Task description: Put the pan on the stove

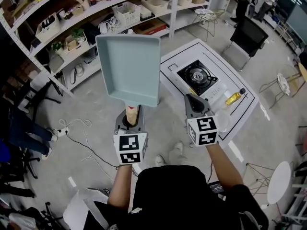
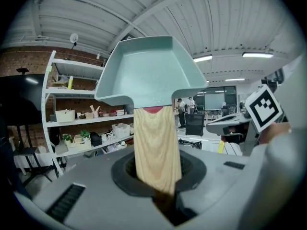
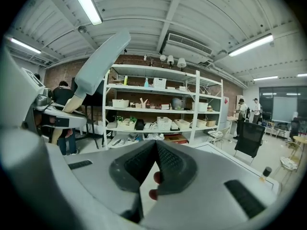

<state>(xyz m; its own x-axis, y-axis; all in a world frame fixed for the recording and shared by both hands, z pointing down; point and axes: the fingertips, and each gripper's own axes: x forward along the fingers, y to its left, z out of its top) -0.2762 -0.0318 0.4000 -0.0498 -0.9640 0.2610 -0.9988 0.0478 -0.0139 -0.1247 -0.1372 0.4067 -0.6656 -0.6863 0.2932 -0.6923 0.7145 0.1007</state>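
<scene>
The left tongs (image 1: 131,119) are closed narrowly on the wooden handle (image 2: 154,147), gripping its lower end. The right tongs (image 3: 156,150) hang just short of the stove (image 1: 197,76), closed together on nothing.

The pan (image 1: 129,68) is in the air over the floor, left of the stove and well apart from it, tilted with its open side toward the person. It looks stiff and fairly light. Its tray sits far out from the grip, so it will likely want to droop or twist. The bare wood should give better bite than the smooth coated body, and a hold closer to the tray would steady it.

The stove sits on a white surface (image 1: 223,63), with a bottle (image 1: 233,98) near its right. A shelf (image 1: 72,37) stands far left of the stove.
</scene>
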